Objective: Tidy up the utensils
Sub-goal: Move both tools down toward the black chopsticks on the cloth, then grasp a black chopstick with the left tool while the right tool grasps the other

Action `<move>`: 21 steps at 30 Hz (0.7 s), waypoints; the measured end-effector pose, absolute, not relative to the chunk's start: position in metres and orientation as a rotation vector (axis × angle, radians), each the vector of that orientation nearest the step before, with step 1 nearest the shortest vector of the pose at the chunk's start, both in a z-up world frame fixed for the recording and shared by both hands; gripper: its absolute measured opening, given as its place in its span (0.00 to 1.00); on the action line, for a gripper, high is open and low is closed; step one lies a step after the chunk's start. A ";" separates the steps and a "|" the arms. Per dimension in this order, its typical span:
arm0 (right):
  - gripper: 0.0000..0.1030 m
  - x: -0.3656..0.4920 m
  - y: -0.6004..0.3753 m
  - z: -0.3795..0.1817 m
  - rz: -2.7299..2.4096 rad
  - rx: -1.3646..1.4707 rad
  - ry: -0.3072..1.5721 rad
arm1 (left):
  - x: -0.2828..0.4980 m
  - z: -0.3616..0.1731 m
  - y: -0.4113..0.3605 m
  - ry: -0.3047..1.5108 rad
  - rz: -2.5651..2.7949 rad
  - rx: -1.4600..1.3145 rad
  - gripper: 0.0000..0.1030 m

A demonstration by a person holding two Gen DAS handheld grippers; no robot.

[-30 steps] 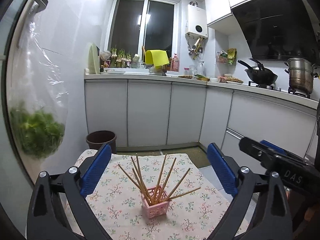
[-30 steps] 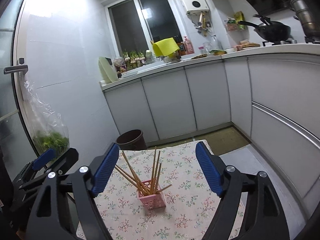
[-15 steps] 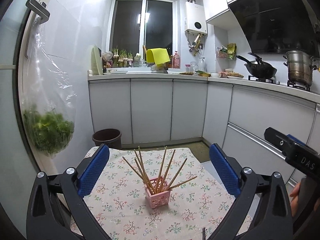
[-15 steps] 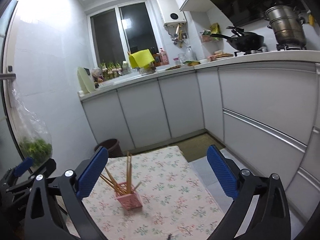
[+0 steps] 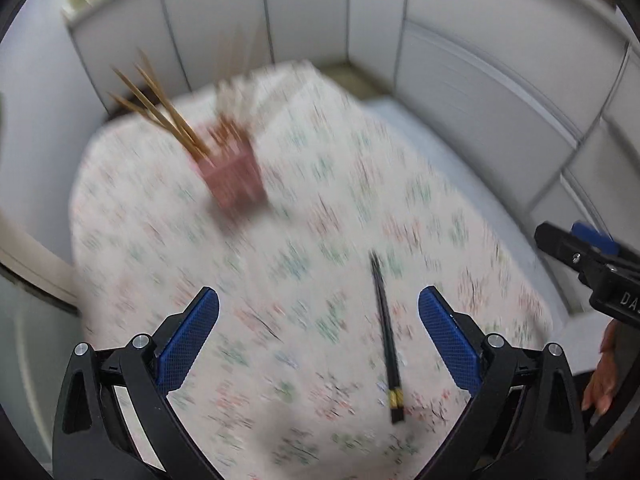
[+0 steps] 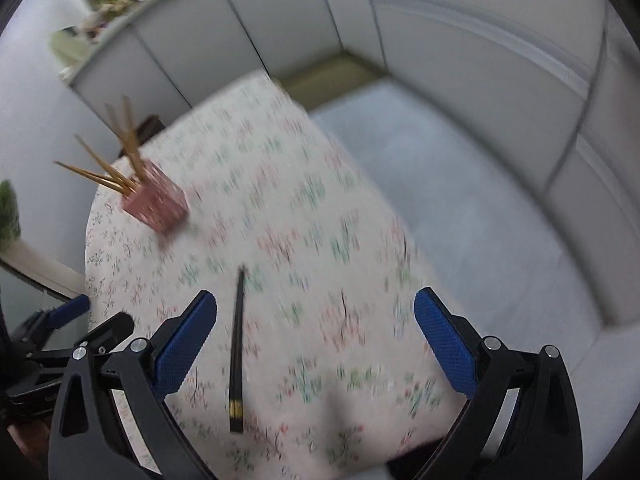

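Observation:
A pair of black chopsticks (image 5: 386, 338) lies flat on the floral tablecloth (image 5: 280, 280), near the front edge; it also shows in the right wrist view (image 6: 237, 350). A pink holder (image 5: 234, 176) with several wooden chopsticks stands at the far left of the table, also in the right wrist view (image 6: 157, 203). My left gripper (image 5: 318, 338) is open and empty above the table, the black chopsticks just inside its right finger. My right gripper (image 6: 316, 340) is open and empty, the chopsticks near its left finger. Both views are motion-blurred.
White kitchen cabinets (image 5: 304, 20) run along the back and right. Grey floor (image 6: 460, 208) lies right of the table (image 6: 280, 184). The right gripper's body (image 5: 592, 268) shows at the left view's right edge; the left gripper's body (image 6: 60, 332) at the right view's left edge.
Both grippers have tilted down from facing the kitchen to looking down at the table. The black chopsticks have come into full view. Both stay open.

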State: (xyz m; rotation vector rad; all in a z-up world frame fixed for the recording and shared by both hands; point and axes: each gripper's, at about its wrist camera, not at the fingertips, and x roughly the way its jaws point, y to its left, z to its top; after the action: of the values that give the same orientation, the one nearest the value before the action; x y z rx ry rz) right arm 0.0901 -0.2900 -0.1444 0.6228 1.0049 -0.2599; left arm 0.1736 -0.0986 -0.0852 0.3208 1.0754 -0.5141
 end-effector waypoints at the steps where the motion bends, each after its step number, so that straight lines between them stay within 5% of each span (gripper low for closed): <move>1: 0.94 0.089 -0.292 -0.156 -0.240 0.667 1.032 | 0.175 -0.093 -0.101 1.104 -0.512 0.315 0.93; 6: 0.94 0.091 -0.301 -0.181 -0.206 0.758 1.077 | 0.202 -0.133 -0.124 1.242 -0.454 0.232 0.87; 10: 0.94 0.091 -0.308 -0.186 -0.196 0.798 1.088 | 0.219 -0.161 -0.138 1.325 -0.408 0.202 0.46; 21: 0.94 0.093 -0.319 -0.181 -0.185 0.793 1.074 | 0.234 -0.201 -0.147 1.431 -0.411 0.179 0.44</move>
State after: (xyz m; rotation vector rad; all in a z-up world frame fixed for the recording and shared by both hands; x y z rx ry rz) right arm 0.0928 -0.3189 -0.1806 0.7927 1.0744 -0.1845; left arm 0.2337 -0.1469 -0.2013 0.1787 1.4312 -0.4113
